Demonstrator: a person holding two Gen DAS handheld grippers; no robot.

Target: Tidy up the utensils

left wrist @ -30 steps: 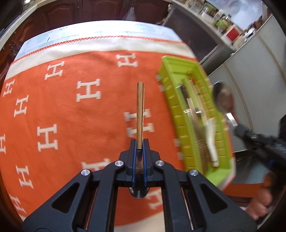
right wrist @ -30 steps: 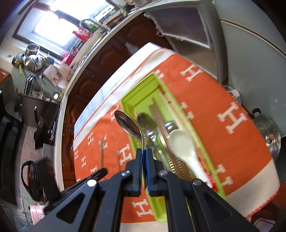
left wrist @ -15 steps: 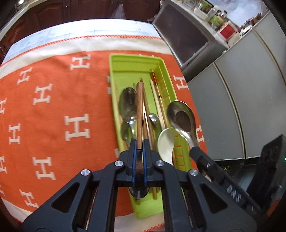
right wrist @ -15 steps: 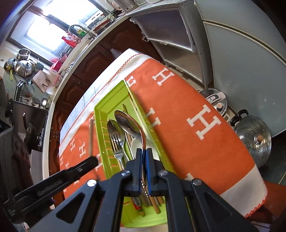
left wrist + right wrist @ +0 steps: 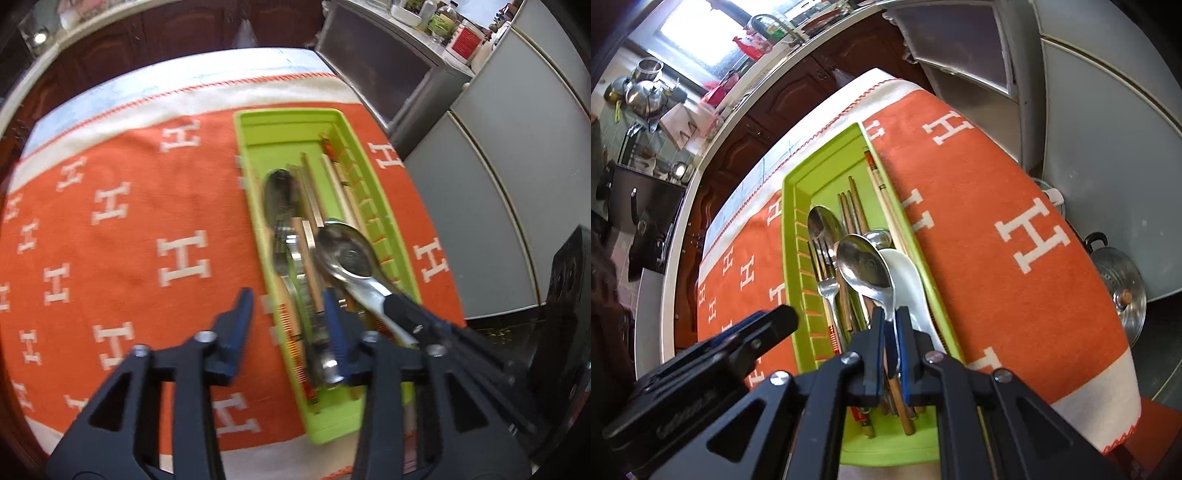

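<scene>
Over tray [image 5: 391,236], at 6 o'clock end: right hand-held gripper [image 5: 890,328] grips spoon [image 5: 864,267] by handle, jaws easing apart to drop it among cutlery. Left hand-held gripper [image 5: 290,314] opening, empty; chopstick apparently released into tray.

left gripper [image 5: 288,314]: black frame | blue pads | silver screws

I see a glossy lime-green plastic tray [image 5: 798,236] on a matt orange woven cloth [image 5: 997,206]. In it lie a mirror-polished steel spoon [image 5: 864,266], brown wooden chopsticks [image 5: 849,214], and a smooth white glazed spoon [image 5: 908,273].
</scene>
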